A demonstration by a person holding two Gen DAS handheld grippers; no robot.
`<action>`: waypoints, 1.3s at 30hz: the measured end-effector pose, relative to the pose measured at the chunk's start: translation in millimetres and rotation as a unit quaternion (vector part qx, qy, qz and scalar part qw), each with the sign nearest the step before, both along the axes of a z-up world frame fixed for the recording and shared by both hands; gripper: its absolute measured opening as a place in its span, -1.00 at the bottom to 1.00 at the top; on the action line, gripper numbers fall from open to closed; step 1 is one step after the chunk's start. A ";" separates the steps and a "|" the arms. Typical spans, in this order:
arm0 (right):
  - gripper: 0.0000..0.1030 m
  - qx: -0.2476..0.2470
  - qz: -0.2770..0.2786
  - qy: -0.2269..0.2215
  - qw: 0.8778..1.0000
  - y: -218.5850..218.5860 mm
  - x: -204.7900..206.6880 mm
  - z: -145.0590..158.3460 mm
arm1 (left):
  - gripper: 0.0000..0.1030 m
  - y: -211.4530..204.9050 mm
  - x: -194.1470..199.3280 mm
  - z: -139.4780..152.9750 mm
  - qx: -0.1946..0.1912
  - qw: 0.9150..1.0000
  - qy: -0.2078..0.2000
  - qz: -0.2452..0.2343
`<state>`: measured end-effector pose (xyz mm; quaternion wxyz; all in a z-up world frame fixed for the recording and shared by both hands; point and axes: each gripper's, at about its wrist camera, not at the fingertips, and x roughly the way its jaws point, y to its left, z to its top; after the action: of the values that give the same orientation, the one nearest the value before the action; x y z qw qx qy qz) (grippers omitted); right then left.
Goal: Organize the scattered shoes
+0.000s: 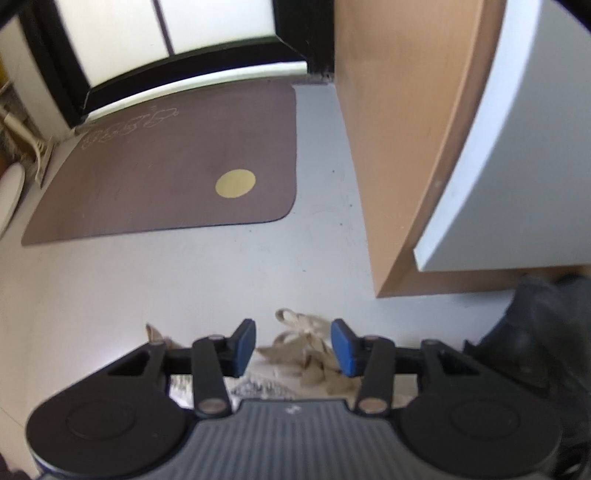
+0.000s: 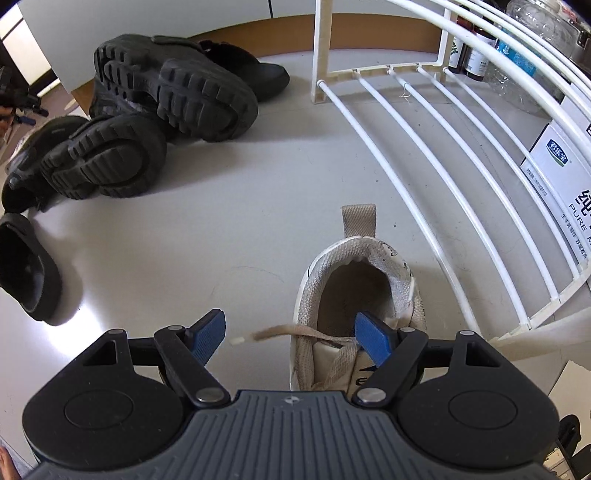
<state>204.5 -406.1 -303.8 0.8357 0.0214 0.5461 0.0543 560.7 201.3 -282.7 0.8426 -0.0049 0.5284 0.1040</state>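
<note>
Beige canvas sneaker (image 2: 354, 295) upright on the pale grey floor (image 2: 221, 229), heel and pull-tab pointing away, just beside the lowest bars of the white wire shoe rack (image 2: 424, 155). Right gripper (image 2: 291, 334) spread wide over it: one blue pad down inside the shoe's opening, the other outside past the loose lace, nothing pinched yet. Probably lining up to clamp the sneaker's side wall.

Left gripper (image 1: 293, 345) likewise spread, gripping nothing, hovering above a tangle of beige laces (image 1: 306, 350) on what looks like a second sneaker, mostly hidden under the tool.

Judged progress: early. Rack bars bare where visible, no footwear shelved. Left to do: both beige sneakers, plus the black chunky-soled shoes (image 2: 173, 74) tipped over in a heap with soles showing, and a black slide sandal (image 2: 29, 266) lying apart nearer the camera.

Around: smooth grey flooring, lightly scuffed; brown doormat (image 1: 166, 166) with a yellow dot before a dark-framed glass door (image 1: 166, 29); tan-and-white cabinet panel (image 1: 406, 147) alongside; bottles (image 2: 469, 48) and a white carton (image 2: 561, 192) behind the rack.
</note>
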 end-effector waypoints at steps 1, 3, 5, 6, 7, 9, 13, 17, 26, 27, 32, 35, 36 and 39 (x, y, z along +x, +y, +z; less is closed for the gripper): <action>0.59 -0.001 0.001 0.002 1.000 0.2 0.7 -0.8 | -0.07 -1.7 4.4 -1.7 0.003 1.000 0.005 -0.008; 0.59 -0.003 0.002 0.006 1.000 0.5 2.0 -2.1 | -0.07 -9.0 14.2 -8.7 0.022 0.999 0.024 -0.034; 0.59 -0.004 0.002 0.007 1.000 0.8 2.9 -2.8 | -0.07 -17.3 20.6 -18.0 0.039 0.996 0.046 -0.062; 0.59 -0.005 0.002 0.007 1.000 0.8 2.7 -2.8 | -0.07 -20.9 22.6 -22.6 0.046 0.995 0.057 -0.074; 0.59 -0.009 0.002 0.005 1.000 0.9 1.7 -2.1 | -0.07 -24.1 24.5 -27.2 0.051 0.993 0.068 -0.083; 0.59 -0.015 0.000 0.001 1.000 0.8 1.0 -1.3 | -0.06 -28.2 27.3 -36.2 0.059 0.990 0.088 -0.093; 0.59 -0.029 -0.033 -0.001 0.999 -7.4 1.8 1.2 | -0.06 -33.0 30.1 -51.2 0.093 0.984 0.116 -0.102; 0.59 -0.038 -0.036 -0.007 0.999 -9.2 3.5 4.5 | -0.16 -27.8 30.2 -56.5 0.092 0.982 0.132 -0.096; 0.59 -0.044 -0.028 -0.019 0.998 -8.7 4.2 9.4 | -0.82 -12.4 21.3 -35.6 0.092 0.987 0.110 -0.074; 0.59 -0.045 -0.027 -0.021 0.998 -9.0 3.4 10.6 | -0.82 -8.0 18.1 -27.3 0.086 0.989 0.099 -0.068; 0.59 -0.044 -0.026 -0.027 0.998 -7.0 1.1 14.0 | -0.82 -0.4 2.4 -5.1 0.072 0.993 0.077 -0.053; 0.59 -0.045 -0.013 -0.031 0.998 -1.4 -1.5 17.4 | -0.83 2.8 -5.1 9.5 0.061 0.996 0.058 -0.038; 0.59 -0.046 -0.006 -0.036 0.998 0.9 -4.2 19.6 | -0.83 4.8 -9.3 14.6 0.057 0.997 0.050 -0.032; 0.59 -0.041 -0.005 -0.039 0.998 2.0 -9.6 22.0 | -0.84 9.1 -22.8 30.0 0.058 0.998 0.031 -0.021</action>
<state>194.8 -404.1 -281.9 0.8566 -0.0123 0.5151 0.0280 537.9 210.4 -252.7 0.8270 0.0581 0.5469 0.1167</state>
